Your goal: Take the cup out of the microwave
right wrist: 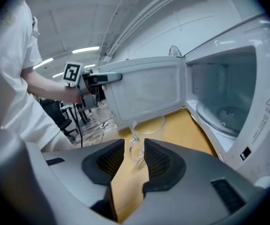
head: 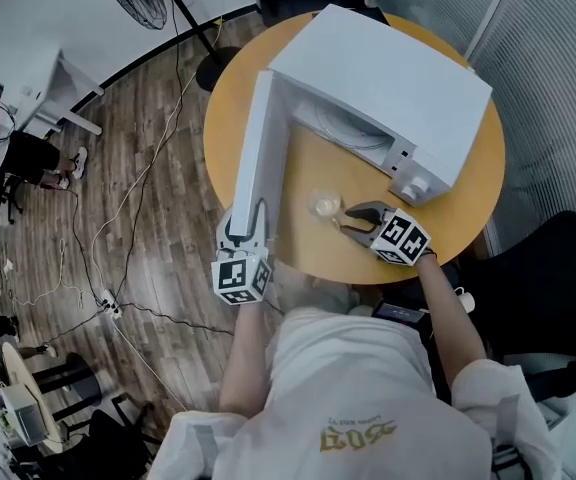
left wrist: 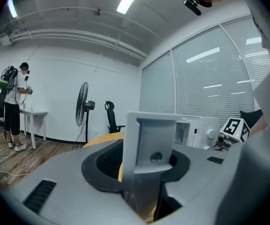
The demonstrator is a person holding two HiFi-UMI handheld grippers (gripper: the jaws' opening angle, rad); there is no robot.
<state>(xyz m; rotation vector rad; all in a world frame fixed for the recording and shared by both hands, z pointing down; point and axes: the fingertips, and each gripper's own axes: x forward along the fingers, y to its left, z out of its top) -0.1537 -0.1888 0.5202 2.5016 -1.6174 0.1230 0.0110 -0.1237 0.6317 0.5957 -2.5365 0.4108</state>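
Head view: a white microwave (head: 388, 78) sits toward 1 o'clock on a round yellow worktop (head: 463, 203), its door (head: 256, 148) swung fully open and running from the cabinet toward 7 o'clock. The clear glass cup (head: 325, 205) stands upright on the worktop outside the oven, in front of the open cavity, between the door and the right tool (head: 350, 219), and lies at about 10 o'clock from that tool's tips. The left tool (head: 245, 230) sits at the free end of the door. Left gripper view: the left tool (left wrist: 144, 172) is pinched on the edge of the door (left wrist: 151, 139), the white panel filling the gap between the pads; a floor fan (left wrist: 82, 109) stands at 10 o'clock in the background. Right gripper view: the right tool (right wrist: 135, 161) has its jaws spread, and the handle of the cup (right wrist: 146, 130) lies just at their tips without the pads pressing on it. The cavity, at 3 o'clock, holds only its glass turntable (right wrist: 224, 116).
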